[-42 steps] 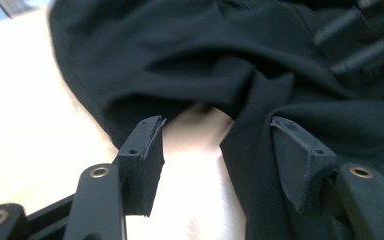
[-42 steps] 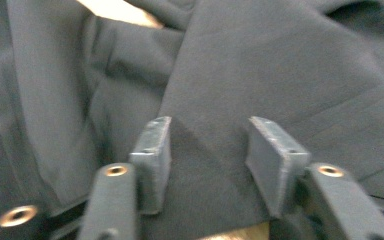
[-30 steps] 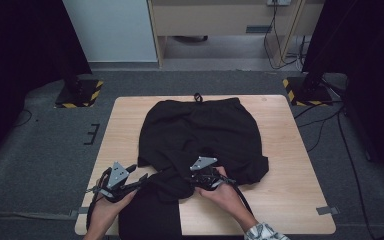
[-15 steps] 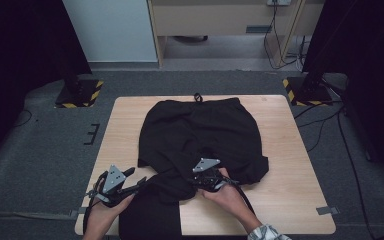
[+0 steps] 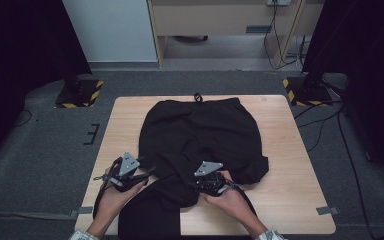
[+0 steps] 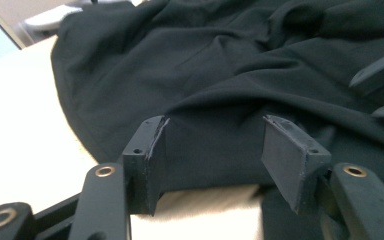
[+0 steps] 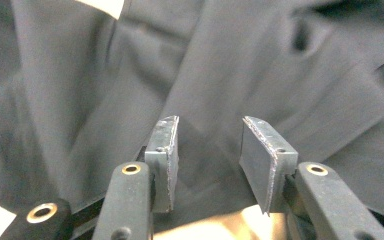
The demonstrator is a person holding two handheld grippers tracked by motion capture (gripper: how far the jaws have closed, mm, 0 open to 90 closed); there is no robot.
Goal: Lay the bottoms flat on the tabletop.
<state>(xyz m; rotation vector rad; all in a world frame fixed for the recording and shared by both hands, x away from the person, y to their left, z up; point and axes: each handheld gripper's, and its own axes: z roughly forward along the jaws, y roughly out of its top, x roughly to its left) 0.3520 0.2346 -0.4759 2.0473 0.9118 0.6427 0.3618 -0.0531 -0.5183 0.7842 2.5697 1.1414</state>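
Observation:
A black garment point(image 5: 200, 132) with a drawstring waistband lies spread on the wooden table point(image 5: 290, 150); one crumpled part hangs over the near edge. My left gripper point(image 5: 150, 173) rests at the garment's left near side. Its jaws stand open point(image 6: 212, 125) with a folded cloth edge point(image 6: 215, 150) between them. My right gripper point(image 5: 203, 184) sits on the cloth near the table's front. It too is open point(image 7: 207, 122), with black fabric point(image 7: 280, 65) lying just beyond its pads point(image 7: 167, 145). The right gripper's jaw tips point(image 6: 377, 75) show at the right of the left gripper view.
Bare wood lies to the left point(image 5: 120, 130) and right of the garment. Stands with yellow-black striped bases point(image 5: 77, 95) sit on the grey floor at both far corners. Cables point(image 5: 330, 120) trail on the floor at the right.
My left gripper has slid a little to the right, in toward the garment's fold. The right gripper has barely shifted.

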